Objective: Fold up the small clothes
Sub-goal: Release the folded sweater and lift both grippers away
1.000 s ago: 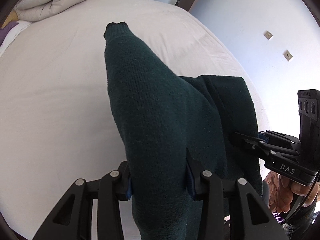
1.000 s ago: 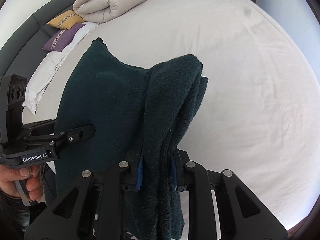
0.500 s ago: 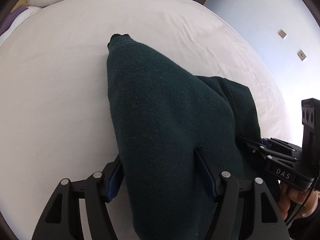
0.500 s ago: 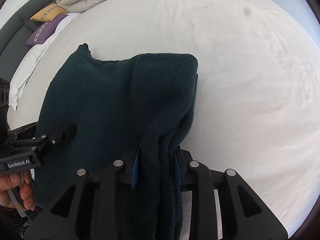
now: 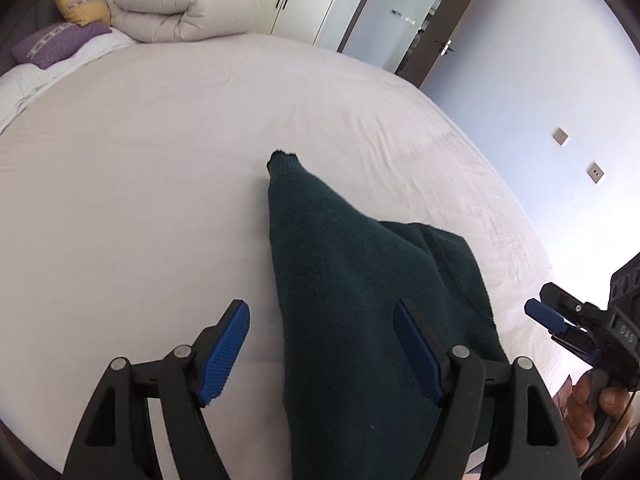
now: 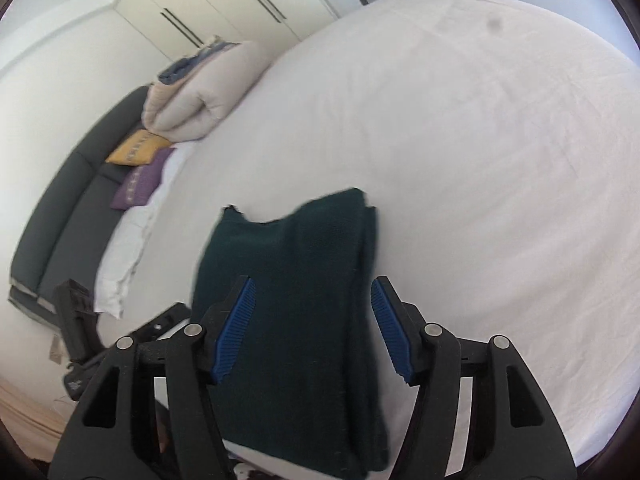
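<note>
A dark green knitted garment (image 5: 360,300) lies folded on the white bed sheet (image 5: 140,200), near the bed's front edge. My left gripper (image 5: 320,344) is open, its jaws wide apart on either side of the garment's near end, not gripping it. My right gripper (image 6: 312,328) is also open, jaws apart above the garment (image 6: 296,312), which lies flat with a thicker folded stack along its right side. The right gripper also shows at the right edge of the left wrist view (image 5: 560,328). The left gripper shows at the lower left of the right wrist view (image 6: 120,336).
A rolled beige duvet (image 5: 180,8) sits at the head of the bed with a yellow pillow (image 5: 82,6) and a purple pillow (image 5: 56,42). A dark headboard (image 6: 68,216) runs along the left. White sheet (image 6: 460,160) spreads beyond the garment.
Both grippers have opened and let go of the garment. It now rests on the bed, and both grippers have pulled back and tilted up from it.
</note>
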The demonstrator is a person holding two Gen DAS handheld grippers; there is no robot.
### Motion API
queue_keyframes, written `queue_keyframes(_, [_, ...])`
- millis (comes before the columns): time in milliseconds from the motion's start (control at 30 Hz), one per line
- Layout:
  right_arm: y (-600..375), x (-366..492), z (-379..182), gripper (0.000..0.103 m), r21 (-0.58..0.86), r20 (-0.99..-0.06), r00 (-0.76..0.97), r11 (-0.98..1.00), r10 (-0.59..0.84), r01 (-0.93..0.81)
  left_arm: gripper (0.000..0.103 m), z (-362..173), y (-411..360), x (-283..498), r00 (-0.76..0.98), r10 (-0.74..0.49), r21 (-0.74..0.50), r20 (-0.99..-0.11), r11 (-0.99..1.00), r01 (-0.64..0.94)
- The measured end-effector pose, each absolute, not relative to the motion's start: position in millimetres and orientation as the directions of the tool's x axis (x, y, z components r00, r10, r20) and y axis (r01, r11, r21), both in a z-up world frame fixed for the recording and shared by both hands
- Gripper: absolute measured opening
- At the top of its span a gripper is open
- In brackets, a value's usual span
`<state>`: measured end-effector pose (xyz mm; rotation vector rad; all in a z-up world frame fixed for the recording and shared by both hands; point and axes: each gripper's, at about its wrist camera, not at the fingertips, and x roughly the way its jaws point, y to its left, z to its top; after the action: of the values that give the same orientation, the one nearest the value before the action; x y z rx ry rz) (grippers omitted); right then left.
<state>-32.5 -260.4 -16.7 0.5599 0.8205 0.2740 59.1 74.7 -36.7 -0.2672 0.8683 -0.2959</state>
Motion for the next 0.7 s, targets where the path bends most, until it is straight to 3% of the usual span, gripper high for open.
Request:
queue_keyframes(133, [-240.9,-21.6,-11.3,0.059,0.648,-0.573,0.574,0.753,0.585,-0.12,0.083,-19.0,68.9,34.8,0.67,-0.334,-0.31,-0.663,0.937,0.161])
queue_keyframes(233, [-234.7,-13.9,-50.1,0.059,0.668,-0.628,0.492,0.742,0.603,-0.058,0.083,-6.0,82.7,11.6,0.713,-0.324,-0.294,-0.622,0.94,0.17])
queue_keyframes(333, [-254.4,-16.3,-87.6,0.033,0.707,-0.607,0.519,0.707,0.602,0.006,0.089,3.1,77.1,-0.9,0.757,-0.282,-0.239,-0.589,0.956,0.171])
queue_keyframes(400, [-267.1,-22.4,-95.8,0.033,0.747,-0.563,0.555,0.665,0.612,0.024,0.1,9.1,71.5,-7.3,0.81,-0.227,-0.174,-0.54,0.972,0.157])
queue_keyframes(433, [-272.5,-28.1,-91.5,0.036,0.73,-0.568,0.581,0.682,0.583,0.029,0.103,17.0,71.3,-16.1,0.843,-0.194,-0.137,-0.502,0.98,0.143])
queue_keyframes(467, [-277.3,-34.8,-84.6,0.046,0.665,-0.614,0.615,0.744,0.495,0.064,0.103,24.5,70.4,-24.5,0.877,-0.16,-0.1,-0.454,0.987,0.128])
queue_keyframes(500, [-281.5,-39.4,-79.5,0.046,0.598,-0.645,0.646,0.796,0.409,0.094,0.103,32.9,69.7,-33.1,0.907,-0.13,-0.062,-0.4,0.991,0.115])
queue_keyframes(700, [-314.2,-84.6,12.3,0.049,0.428,-0.552,0.815,0.899,0.177,0.095,0.103,89.1,64.2,-80.7,0.995,0.007,0.072,-0.1,0.997,0.0])
